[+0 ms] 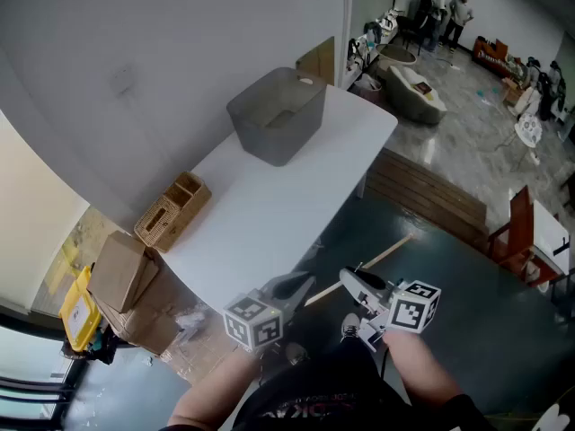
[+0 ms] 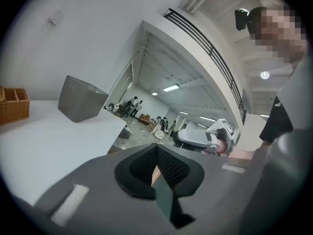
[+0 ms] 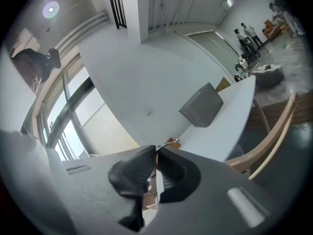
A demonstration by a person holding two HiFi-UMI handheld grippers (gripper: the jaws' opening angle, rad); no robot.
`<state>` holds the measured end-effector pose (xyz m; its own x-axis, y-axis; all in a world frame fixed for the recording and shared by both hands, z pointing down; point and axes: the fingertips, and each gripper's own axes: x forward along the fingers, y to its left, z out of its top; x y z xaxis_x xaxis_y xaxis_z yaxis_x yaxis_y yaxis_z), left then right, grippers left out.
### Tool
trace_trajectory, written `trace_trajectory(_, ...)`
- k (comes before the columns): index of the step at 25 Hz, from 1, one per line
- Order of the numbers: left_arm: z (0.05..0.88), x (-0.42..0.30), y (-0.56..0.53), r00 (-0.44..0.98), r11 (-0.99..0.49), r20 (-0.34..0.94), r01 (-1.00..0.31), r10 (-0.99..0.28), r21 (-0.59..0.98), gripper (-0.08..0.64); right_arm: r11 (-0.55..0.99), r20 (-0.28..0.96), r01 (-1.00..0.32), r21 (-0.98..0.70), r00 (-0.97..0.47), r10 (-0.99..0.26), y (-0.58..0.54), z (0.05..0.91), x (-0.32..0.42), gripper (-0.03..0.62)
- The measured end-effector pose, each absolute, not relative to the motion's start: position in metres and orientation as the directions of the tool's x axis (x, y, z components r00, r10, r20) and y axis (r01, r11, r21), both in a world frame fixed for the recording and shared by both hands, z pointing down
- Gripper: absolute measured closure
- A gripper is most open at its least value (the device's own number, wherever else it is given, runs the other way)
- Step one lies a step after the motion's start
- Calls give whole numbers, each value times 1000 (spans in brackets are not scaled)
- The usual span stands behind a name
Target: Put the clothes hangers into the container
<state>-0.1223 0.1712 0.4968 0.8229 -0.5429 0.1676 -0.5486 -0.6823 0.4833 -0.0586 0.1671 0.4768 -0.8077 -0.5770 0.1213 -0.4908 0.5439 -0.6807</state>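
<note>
So both claws are down at the near end of the counter [image 1: 269,214], and the clothes hanger [image 1: 386,252] is up in the air between them, not lying on anything. It hangs out past the counter's near corner, over the dark floor. The right claw [image 1: 352,279] is clamped shut right at the neck of it. In the right gripper view the little metal hook [image 3: 171,142] pokes out just above the closed pads, and the wooden arm sweeps off to the side. My guess is the neck was picked because it's the balance point, so the hanger doesn't swing around. The left claw [image 1: 301,285] is closed too, with a pale wood-coloured sliver pinched between its pads. I take that to be the tip of the hanger's other arm, since in the head view the stick runs right down to that claw. A two-point hold probably keeps it level for the carry. The grey container [image 1: 277,115] sits open-topped at the far end of the counter, well apart from both claws, and looks empty from here. So the hanger has the whole counter to cross before it can be dropped in. The wicker basket [image 1: 175,206] on the left edge is out of the way.
</note>
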Motion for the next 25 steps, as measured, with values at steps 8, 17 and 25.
trace_trajectory(8,498,-120,175,822,-681,171,-551,-544,483,560,542,127,-495,-679,-806,-578,171,478,-57,575)
trace_trajectory(17,499,-118,175,824,-682,169,-547,-541,485,560,531,130,-496,-687,-803,-581,172,480,-56,575)
trace_trajectory(25,496,-116,172,820,-680,169,-553,-547,482,560,582,178,-543,-605,-805,-565,170,481,-58,575)
